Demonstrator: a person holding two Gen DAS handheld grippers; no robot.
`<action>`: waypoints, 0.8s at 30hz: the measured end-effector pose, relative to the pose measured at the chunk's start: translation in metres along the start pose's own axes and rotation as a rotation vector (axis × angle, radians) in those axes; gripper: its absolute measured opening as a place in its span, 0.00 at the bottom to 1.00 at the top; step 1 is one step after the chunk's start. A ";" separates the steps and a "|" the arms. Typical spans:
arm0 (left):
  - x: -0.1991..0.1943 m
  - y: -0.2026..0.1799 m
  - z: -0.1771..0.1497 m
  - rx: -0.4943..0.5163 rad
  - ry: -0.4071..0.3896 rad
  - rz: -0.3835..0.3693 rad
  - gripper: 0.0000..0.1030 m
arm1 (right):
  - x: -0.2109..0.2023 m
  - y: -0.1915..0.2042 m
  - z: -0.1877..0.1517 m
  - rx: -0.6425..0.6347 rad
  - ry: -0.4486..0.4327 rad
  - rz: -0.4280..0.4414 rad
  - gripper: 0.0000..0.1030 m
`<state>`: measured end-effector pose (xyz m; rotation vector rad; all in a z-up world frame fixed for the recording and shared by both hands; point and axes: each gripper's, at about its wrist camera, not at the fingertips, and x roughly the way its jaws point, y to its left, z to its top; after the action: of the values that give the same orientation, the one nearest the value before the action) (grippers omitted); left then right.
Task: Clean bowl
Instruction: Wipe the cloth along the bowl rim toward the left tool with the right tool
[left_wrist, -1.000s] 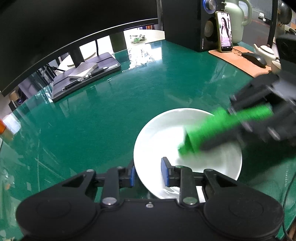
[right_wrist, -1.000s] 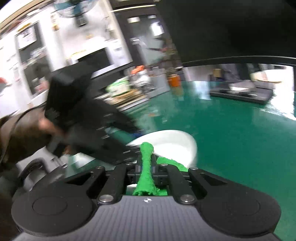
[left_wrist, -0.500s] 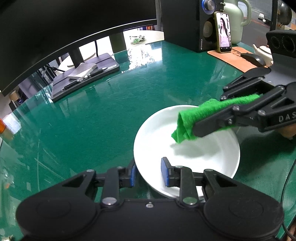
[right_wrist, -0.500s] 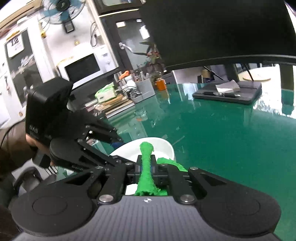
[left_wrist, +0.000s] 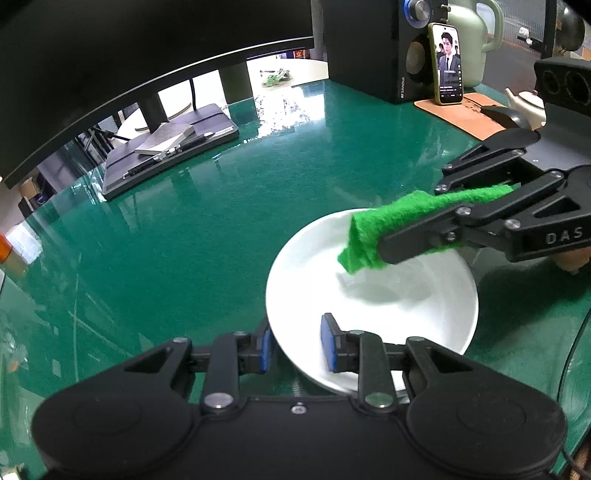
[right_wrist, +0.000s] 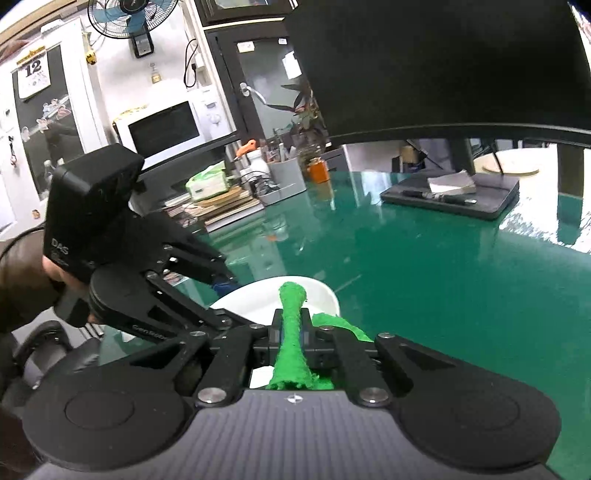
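- Since a second ago the green cloth (left_wrist: 373, 236) has come up from low in the bowl's right side to hang over its far right rim, and the blur is gone from the right gripper (left_wrist: 384, 251); the white bowl (left_wrist: 321, 280) sits where it sat.
- The left gripper (left_wrist: 297, 345) straddles the bowl's near rim, one blue pad outside, one inside; its jaws have just closed a little further on that rim, pinning the bowl to the green table (left_wrist: 221, 221).
- The right gripper's jaws are clamped on the folded cloth, which sticks out beyond the tips.
- In the right wrist view the cloth (right_wrist: 291, 332) runs up between the jaws, with the bowl (right_wrist: 325, 295) just past it.
- Step in hand, as I judge it: wiping the inside, between strokes, cloth lifted clear of the bottom.
- Next move calls for lowering the cloth back onto the inner surface and sweeping round, while the left grip keeps the bowl from sliding.
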<state>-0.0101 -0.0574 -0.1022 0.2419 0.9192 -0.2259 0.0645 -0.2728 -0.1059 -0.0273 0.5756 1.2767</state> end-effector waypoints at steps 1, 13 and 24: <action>-0.001 -0.003 0.000 0.012 0.006 -0.017 0.24 | 0.001 -0.001 0.000 -0.002 -0.004 -0.010 0.04; 0.012 0.001 0.013 -0.026 -0.014 -0.041 0.37 | -0.022 -0.010 0.003 0.039 0.008 0.122 0.06; 0.007 0.002 0.002 -0.077 -0.023 -0.011 0.39 | -0.022 0.007 -0.011 -0.006 0.076 0.126 0.04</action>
<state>-0.0040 -0.0571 -0.1061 0.1625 0.9046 -0.2025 0.0501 -0.2933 -0.1038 -0.0451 0.6470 1.4046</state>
